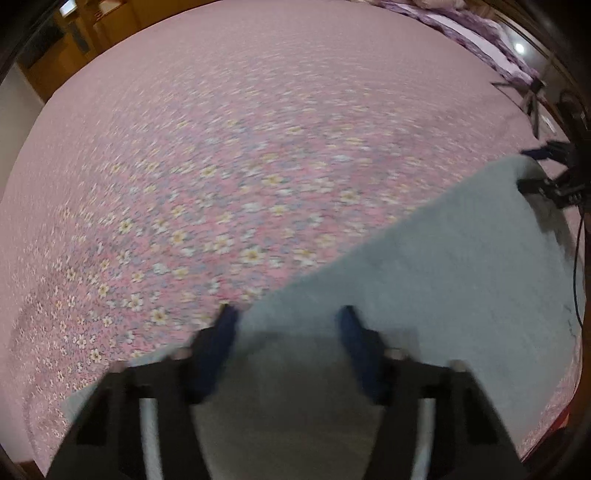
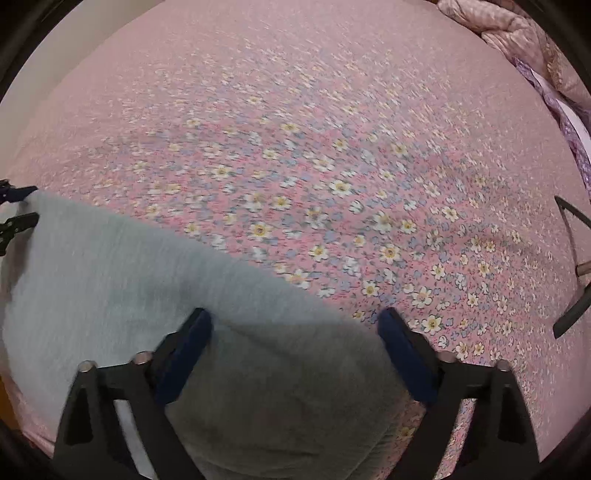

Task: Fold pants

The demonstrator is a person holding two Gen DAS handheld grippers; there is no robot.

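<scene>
Light grey pants (image 1: 424, 277) lie as a folded band on the pink flowered bedsheet (image 1: 221, 147). My left gripper (image 1: 288, 317) stands open, its blue-padded fingers (image 1: 225, 325) wide apart over one end of the band's far edge. At the other end, my right gripper (image 2: 295, 317) is open too, with grey pants (image 2: 110, 266) between and under its fingers (image 2: 391, 332). Each gripper shows small in the other's view: the right gripper (image 1: 532, 170) at the far right corner of the cloth, the left gripper (image 2: 22, 206) at the far left corner. The frames are blurred by motion.
The flowered bedsheet (image 2: 332, 147) stretches far ahead of both grippers. Purple bedding (image 1: 480, 33) and a pink quilt (image 2: 517, 33) are bunched at the far right. A tripod (image 1: 532, 99) and a black cable (image 1: 576, 258) stand at the right edge; wooden furniture (image 1: 74, 44) is at the far left.
</scene>
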